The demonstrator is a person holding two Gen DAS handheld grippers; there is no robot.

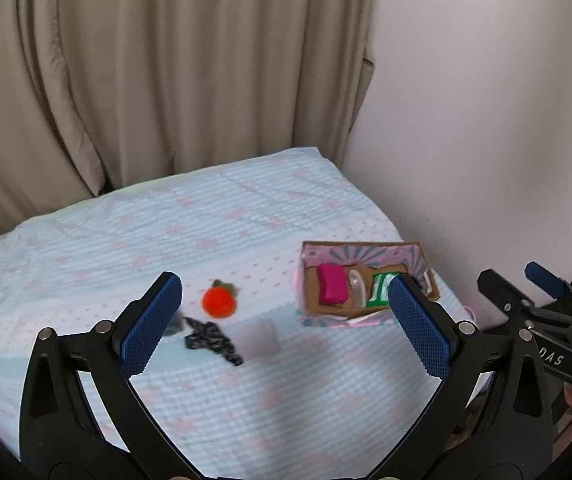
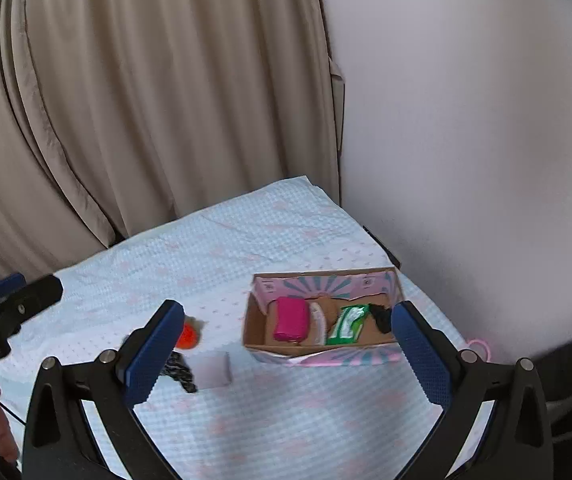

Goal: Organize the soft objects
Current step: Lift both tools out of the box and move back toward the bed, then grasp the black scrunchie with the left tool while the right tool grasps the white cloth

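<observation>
An orange knitted ball (image 1: 218,301) with a green leaf lies on the light blue bedspread (image 1: 190,232). Beside it lie a black patterned cloth (image 1: 212,339) and a pale lilac square (image 1: 260,337). A cardboard box (image 1: 365,246) to the right holds a pink pouch (image 1: 331,284), a white item and a green-white packet (image 1: 379,289). My left gripper (image 1: 286,320) is open and empty above the bed. My right gripper (image 2: 286,350) is open and empty, facing the box (image 2: 325,276). The ball (image 2: 188,336), cloth (image 2: 180,372) and square (image 2: 214,370) sit by its left finger.
Beige curtains (image 1: 166,80) hang behind the bed and a white wall (image 1: 485,120) runs along its right side. A pink cord (image 2: 479,346) lies right of the box. The right gripper's body shows at the right edge of the left wrist view (image 1: 545,312).
</observation>
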